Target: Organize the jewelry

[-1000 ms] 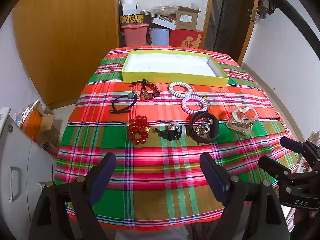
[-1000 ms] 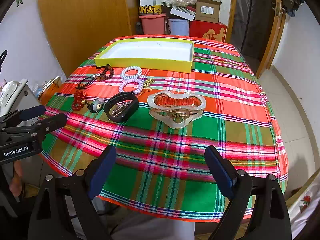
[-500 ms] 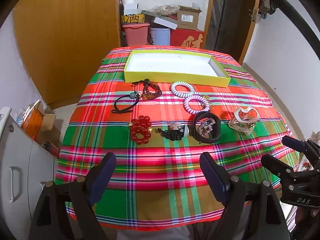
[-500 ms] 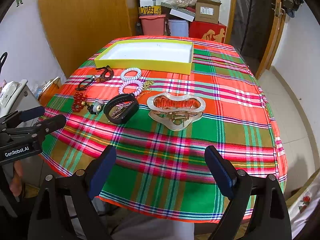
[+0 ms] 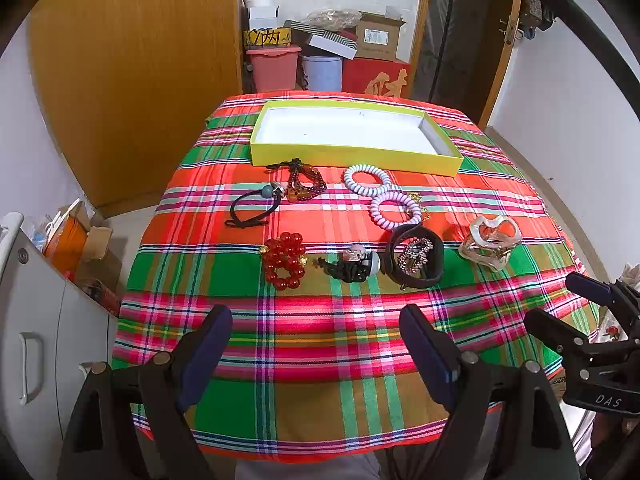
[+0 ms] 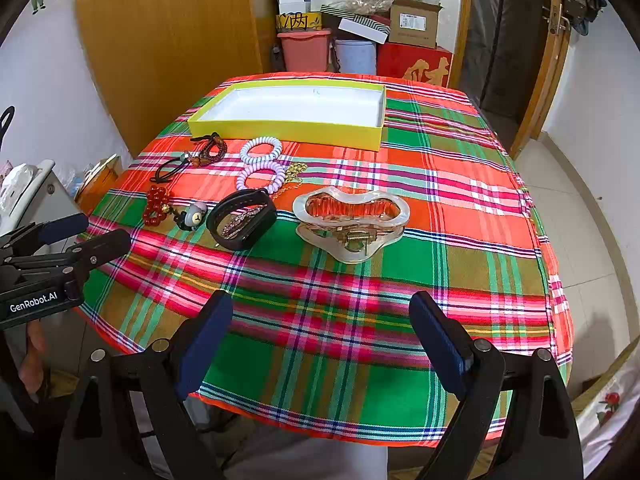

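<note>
A yellow tray point(image 5: 352, 151) point(image 6: 280, 131) with a white inside stands empty at the far side of the plaid table. In front of it lie a brown bead bracelet point(image 5: 306, 182), a black hair tie point(image 5: 248, 208), two white-and-lilac coil ties point(image 5: 366, 178) point(image 5: 396, 208), a red bead bracelet point(image 5: 284, 260) point(image 6: 157, 204), a bear charm tie point(image 5: 356, 264) point(image 6: 194, 215), a black band point(image 5: 414, 260) point(image 6: 242, 220) and a clear hair claw point(image 5: 490, 242) point(image 6: 352, 224). My left gripper point(image 5: 316, 344) and right gripper point(image 6: 320, 332) are open and empty above the near table edge.
The plaid cloth point(image 6: 460, 208) hangs over the table edges. Boxes and buckets point(image 5: 320, 56) are stacked behind the table. A wooden wardrobe point(image 5: 140, 60) stands at the left, a white cabinet point(image 5: 36, 340) at the near left, a door point(image 6: 556, 48) at the right.
Both grippers have drawn back slightly from the table, so the jewelry sits a little farther away. Nothing on the table has moved.
</note>
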### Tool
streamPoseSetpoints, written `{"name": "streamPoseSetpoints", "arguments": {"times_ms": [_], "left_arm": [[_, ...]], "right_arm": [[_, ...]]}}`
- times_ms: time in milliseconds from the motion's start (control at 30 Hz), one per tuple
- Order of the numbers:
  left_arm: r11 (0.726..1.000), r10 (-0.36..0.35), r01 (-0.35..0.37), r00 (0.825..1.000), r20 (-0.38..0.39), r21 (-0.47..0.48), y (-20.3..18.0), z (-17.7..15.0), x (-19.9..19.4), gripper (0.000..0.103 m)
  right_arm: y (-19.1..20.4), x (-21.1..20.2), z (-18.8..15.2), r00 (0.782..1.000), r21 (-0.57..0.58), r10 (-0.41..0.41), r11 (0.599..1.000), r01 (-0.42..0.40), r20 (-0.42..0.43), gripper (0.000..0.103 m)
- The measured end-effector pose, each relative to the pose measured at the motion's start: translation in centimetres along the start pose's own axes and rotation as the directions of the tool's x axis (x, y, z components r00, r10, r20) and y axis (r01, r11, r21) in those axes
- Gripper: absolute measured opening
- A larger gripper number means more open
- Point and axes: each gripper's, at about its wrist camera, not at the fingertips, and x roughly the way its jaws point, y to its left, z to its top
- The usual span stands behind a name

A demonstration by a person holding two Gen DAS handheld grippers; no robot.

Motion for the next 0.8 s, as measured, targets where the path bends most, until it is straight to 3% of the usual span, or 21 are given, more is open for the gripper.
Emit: {"name": "streamPoseSetpoints", "arguments": {"times_ms": [800], "left_arm": [[1.000, 0.010, -0.010, 1.000, 0.012, 0.007, -0.21, 0.06, -0.42, 0.085]], "right_arm": [[-0.34, -0.25, 0.07, 1.000, 0.004, -0.006, 1.000, 0.006, 0.005, 0.090]]}}
